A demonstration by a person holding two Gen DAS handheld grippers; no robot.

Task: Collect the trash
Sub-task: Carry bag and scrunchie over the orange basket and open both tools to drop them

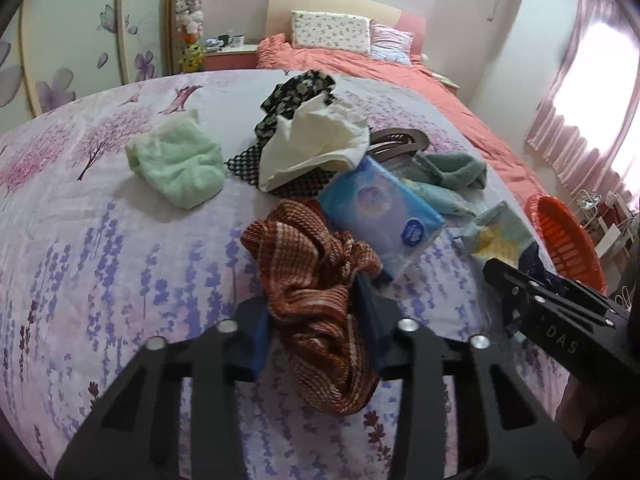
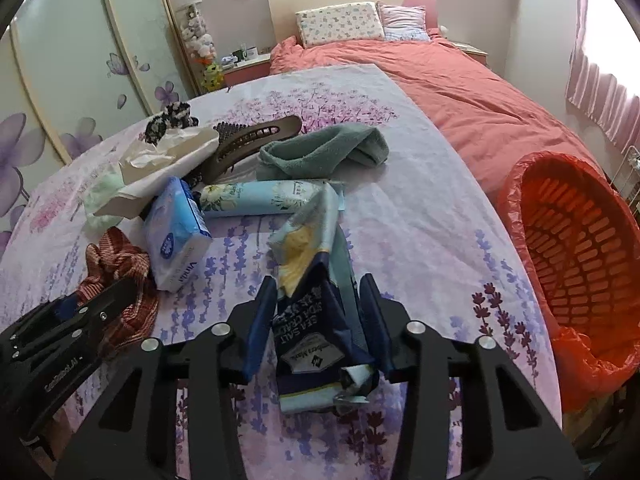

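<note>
My left gripper (image 1: 316,308) is shut on a red-brown checked cloth (image 1: 316,280) lying on the floral bedsheet; the cloth also shows in the right wrist view (image 2: 120,268). My right gripper (image 2: 318,308) is shut on a dark blue sea salt cracker wrapper (image 2: 312,320) with a yellow and pale blue end (image 2: 304,240). In the left wrist view the right gripper (image 1: 520,280) is at the right, by the same wrapper (image 1: 500,236). An orange trash basket (image 2: 580,248) lined with a red bag stands beside the bed at the right.
On the sheet lie a blue tissue pack (image 2: 176,236), a pale blue floral packet (image 2: 260,196), a white crumpled paper (image 1: 316,140), a brown hair clip (image 2: 256,136), a teal towel (image 2: 324,152), a light green cloth (image 1: 176,164) and a black floral cloth (image 1: 296,92).
</note>
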